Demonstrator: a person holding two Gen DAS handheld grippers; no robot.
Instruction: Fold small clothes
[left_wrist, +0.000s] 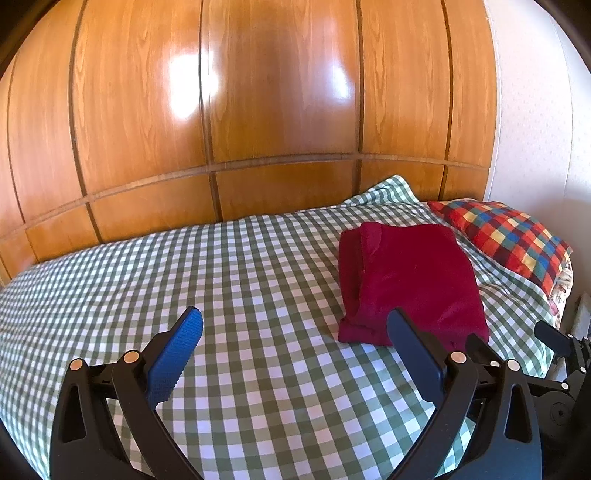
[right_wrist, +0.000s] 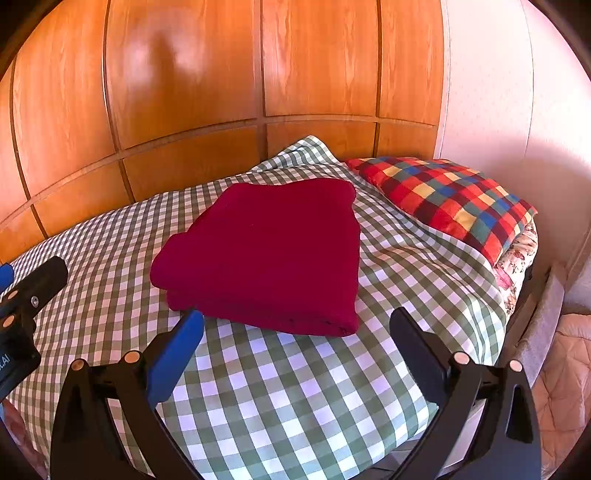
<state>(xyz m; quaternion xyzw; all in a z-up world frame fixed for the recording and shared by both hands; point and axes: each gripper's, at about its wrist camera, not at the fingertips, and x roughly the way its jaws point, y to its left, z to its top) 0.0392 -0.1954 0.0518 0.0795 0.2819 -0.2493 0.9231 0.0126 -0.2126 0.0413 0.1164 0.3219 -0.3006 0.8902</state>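
Left wrist view: left gripper (left_wrist: 295, 317) spread wide, empty, above green checked sheet (left_wrist: 240, 295). Folded red garment (left_wrist: 410, 284) lies on sheet, near plaid pillow (left_wrist: 506, 236). Right gripper (right_wrist: 295, 317) spread wide, empty, just short of garment.

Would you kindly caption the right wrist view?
Open right gripper before a folded red garment on the checked bedcover.

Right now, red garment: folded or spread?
Folded. The red garment lies as a compact stack, layered edges visible, on the checked bedspread; neither claw touches it.
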